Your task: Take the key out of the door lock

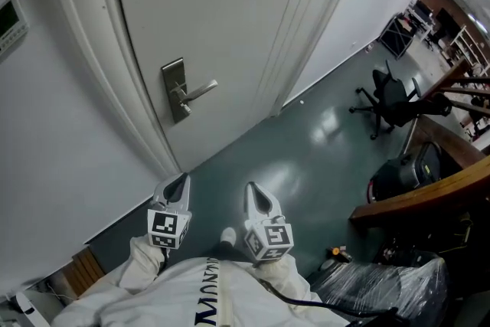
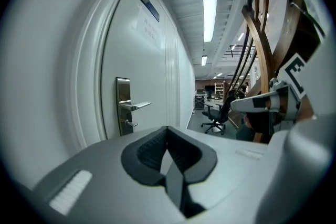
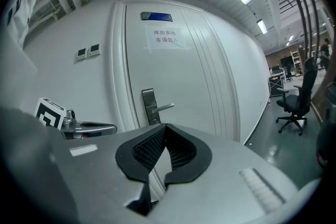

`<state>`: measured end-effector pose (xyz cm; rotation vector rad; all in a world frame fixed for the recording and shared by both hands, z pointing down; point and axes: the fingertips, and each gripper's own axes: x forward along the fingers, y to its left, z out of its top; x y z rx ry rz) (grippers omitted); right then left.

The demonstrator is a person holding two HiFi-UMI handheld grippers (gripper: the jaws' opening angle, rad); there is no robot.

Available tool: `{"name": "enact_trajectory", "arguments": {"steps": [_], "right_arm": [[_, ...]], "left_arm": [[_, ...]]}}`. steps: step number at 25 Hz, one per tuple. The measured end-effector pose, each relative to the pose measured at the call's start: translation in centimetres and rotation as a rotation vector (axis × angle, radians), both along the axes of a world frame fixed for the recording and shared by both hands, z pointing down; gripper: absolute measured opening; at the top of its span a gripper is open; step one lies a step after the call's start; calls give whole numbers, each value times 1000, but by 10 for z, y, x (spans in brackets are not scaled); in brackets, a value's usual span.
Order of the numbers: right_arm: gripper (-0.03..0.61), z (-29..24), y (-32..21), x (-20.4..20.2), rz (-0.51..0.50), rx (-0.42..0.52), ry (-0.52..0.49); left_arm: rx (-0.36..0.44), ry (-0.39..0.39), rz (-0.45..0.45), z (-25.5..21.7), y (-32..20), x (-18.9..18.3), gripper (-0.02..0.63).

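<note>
1. Left tongs [image 1: 181,181] and right tongs [image 1: 253,188] sit side by side at the bottom of the head view. Both are pressed shut with nothing between their pads, and their tips are aimed at the door [image 1: 230,27].
2. White sleeves [image 1: 142,264] cover the hands behind the marker cubes.
3. Bare grey floor [image 1: 306,149] separates the tongs from the door, and neither touches it.
4. A key [image 2: 130,124] juts from the metal lock plate [image 1: 174,90] just under the lever handle [image 1: 200,91]. It shows only as a small stub in the left gripper view and is too tiny to pick out in the head view. It lies well ahead of both tongs, left of the left tongs' tips.
5. A paper sign [image 3: 167,38] on the door is cut off by the head view's top edge, and its print is too small to read.
6. Farther off, an office chair [image 1: 387,99] stands on the floor to the right.
</note>
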<state>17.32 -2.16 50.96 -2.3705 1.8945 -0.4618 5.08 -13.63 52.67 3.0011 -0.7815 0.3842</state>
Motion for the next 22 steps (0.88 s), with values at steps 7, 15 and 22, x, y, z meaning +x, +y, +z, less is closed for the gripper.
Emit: {"name": "enact_trajectory", "arguments": {"steps": [7,15,22], "right_arm": [[2,2,-18,48,-46,19,-15],[2,10,-42,61,-118,22,-35],[2,13,-81,53,-179,8,-37]], "left_arm": [[30,-8,-49,-7,-14,41,0],[28,-43,-133,-2,-25,40,0],[16,-48,-189,2,-54,29,0]]}}
